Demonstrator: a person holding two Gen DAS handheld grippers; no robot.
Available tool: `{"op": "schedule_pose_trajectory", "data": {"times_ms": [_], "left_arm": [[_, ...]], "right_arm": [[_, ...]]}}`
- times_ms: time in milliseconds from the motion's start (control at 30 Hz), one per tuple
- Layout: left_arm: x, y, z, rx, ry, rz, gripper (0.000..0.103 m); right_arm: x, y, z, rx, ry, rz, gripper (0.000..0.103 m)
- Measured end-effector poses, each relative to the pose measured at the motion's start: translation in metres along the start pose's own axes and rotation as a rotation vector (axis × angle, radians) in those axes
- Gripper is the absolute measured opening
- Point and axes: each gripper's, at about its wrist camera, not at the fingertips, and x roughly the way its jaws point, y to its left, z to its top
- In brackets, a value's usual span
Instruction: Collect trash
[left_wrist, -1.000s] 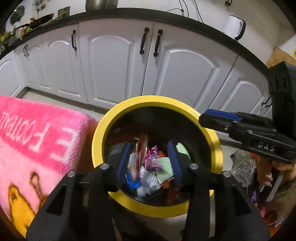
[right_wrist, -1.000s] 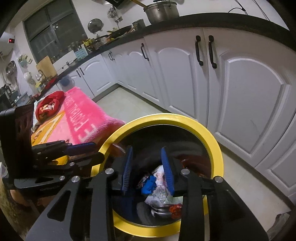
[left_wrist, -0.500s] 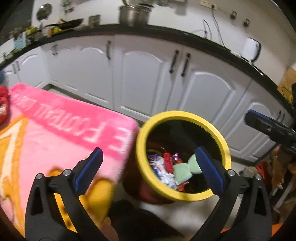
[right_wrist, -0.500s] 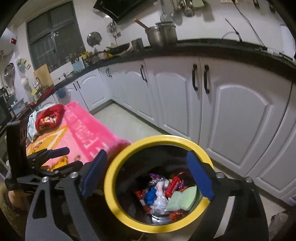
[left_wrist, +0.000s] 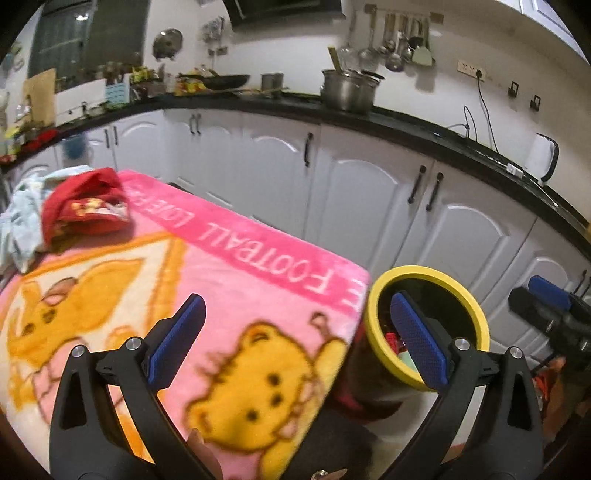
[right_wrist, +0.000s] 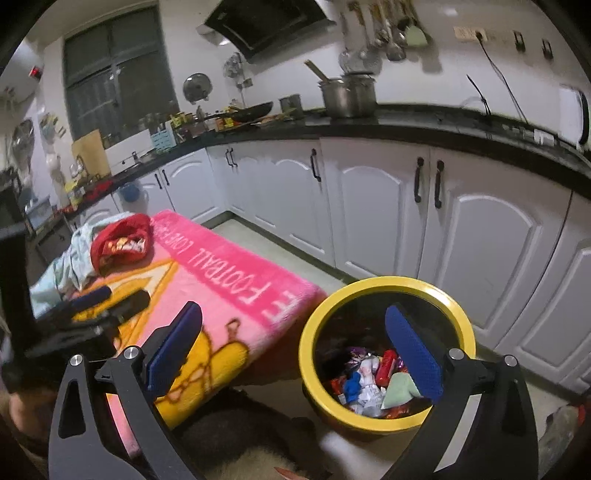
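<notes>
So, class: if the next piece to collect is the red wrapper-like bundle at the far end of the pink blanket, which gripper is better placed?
Left, probably. The left gripper hangs open over the pink plush blanket, facing the red bundle. The right gripper, also open and empty, sits nearer the yellow-rimmed bin.

Both wrist views look steeply down, sharing blanket (left_wrist: 229, 280) and bin (right_wrist: 314, 332).

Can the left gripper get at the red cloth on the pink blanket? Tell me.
Probably yes: the left gripper is open and empty, and the pink blanket between it and the red cloth looks bare.
</notes>
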Motion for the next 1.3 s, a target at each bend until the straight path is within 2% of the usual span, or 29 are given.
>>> {"op": "schedule_pose_trajectory", "data": {"times_ms": [67, 300, 467, 633, 833, 1300], "left_arm": [[-0.010, 0.009, -0.007, 0.001, -0.019, 0.013, 0.092], [-0.038, 0.029, -0.035, -0.032, -0.095, 0.050, 0.092], [-0.051, 0.033, -0.056, -0.029, -0.149, 0.088, 0.092], [-0.056, 0.028, -0.073, -0.009, -0.175, 0.099, 0.092], [-0.060, 0.026, -0.085, -0.008, -0.194, 0.094, 0.092], [-0.063, 0.027, -0.086, -0.010, -0.209, 0.097, 0.092]], "right_arm": [[-0.004, 0.014, -0.009, -0.037, -0.035, -0.015, 0.097], [-0.017, 0.039, -0.042, -0.152, -0.247, -0.075, 0.097], [-0.024, 0.033, -0.056, -0.118, -0.302, -0.117, 0.097], [-0.026, 0.040, -0.075, -0.152, -0.309, -0.106, 0.097], [-0.023, 0.042, -0.081, -0.142, -0.272, -0.084, 0.097], [-0.024, 0.040, -0.081, -0.137, -0.275, -0.092, 0.097]]}}
